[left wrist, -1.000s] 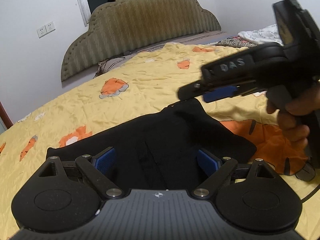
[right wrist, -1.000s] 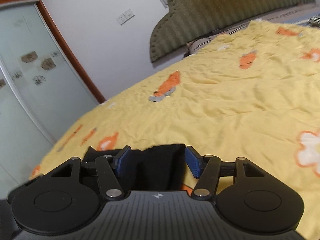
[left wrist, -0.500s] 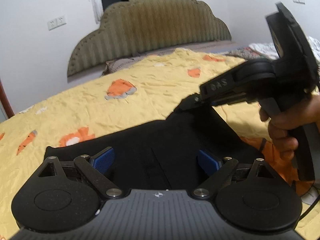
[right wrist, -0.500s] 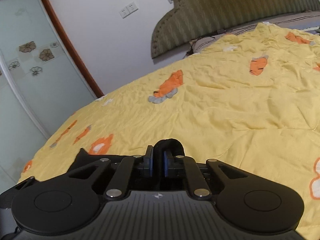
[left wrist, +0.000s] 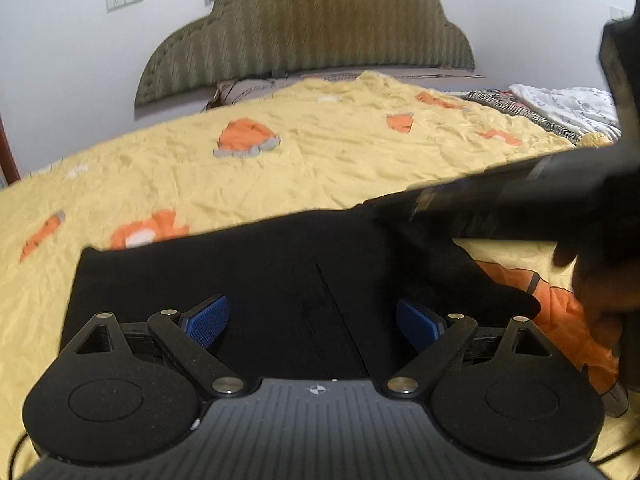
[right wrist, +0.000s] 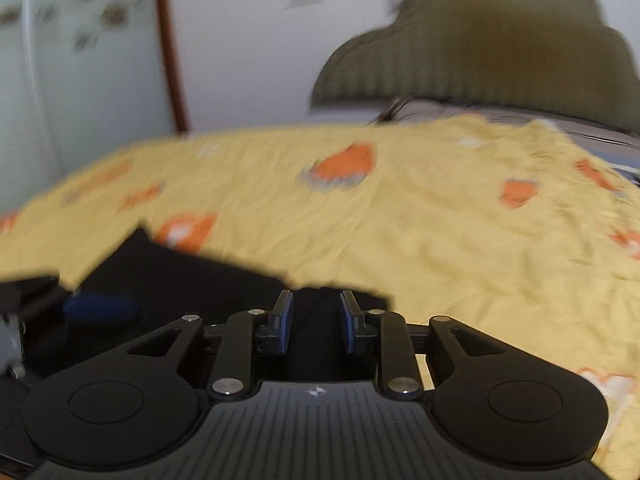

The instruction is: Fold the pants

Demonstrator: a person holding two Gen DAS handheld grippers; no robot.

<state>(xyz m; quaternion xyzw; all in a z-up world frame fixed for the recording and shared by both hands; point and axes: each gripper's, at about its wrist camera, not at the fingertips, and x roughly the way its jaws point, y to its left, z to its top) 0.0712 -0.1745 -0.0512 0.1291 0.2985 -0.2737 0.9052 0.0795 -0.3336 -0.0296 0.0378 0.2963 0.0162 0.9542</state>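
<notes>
The black pants (left wrist: 260,264) lie folded on the yellow quilt (left wrist: 320,168). My left gripper (left wrist: 312,312) hovers open over their near part, blue pads wide apart and touching nothing. My right gripper (left wrist: 500,208) comes in blurred from the right, its tip at the far right corner of the pants. In the right wrist view its jaws (right wrist: 316,312) are opening, and a raised fold of black cloth (right wrist: 316,332) stands between the pads. One blue pad of the left gripper (right wrist: 100,306) shows at that view's left edge.
An olive padded headboard (left wrist: 304,28) stands at the far end of the bed. Patterned bedding (left wrist: 560,108) is heaped at the far right. A glass wardrobe door (right wrist: 80,60) stands to the left of the bed. A hand (left wrist: 600,288) grips the right tool's handle.
The right gripper shut on the pants' far right corner, then its jaws parted again. It rolled and swung left, and the corner now sits lower. The left gripper stayed open over the pants.
</notes>
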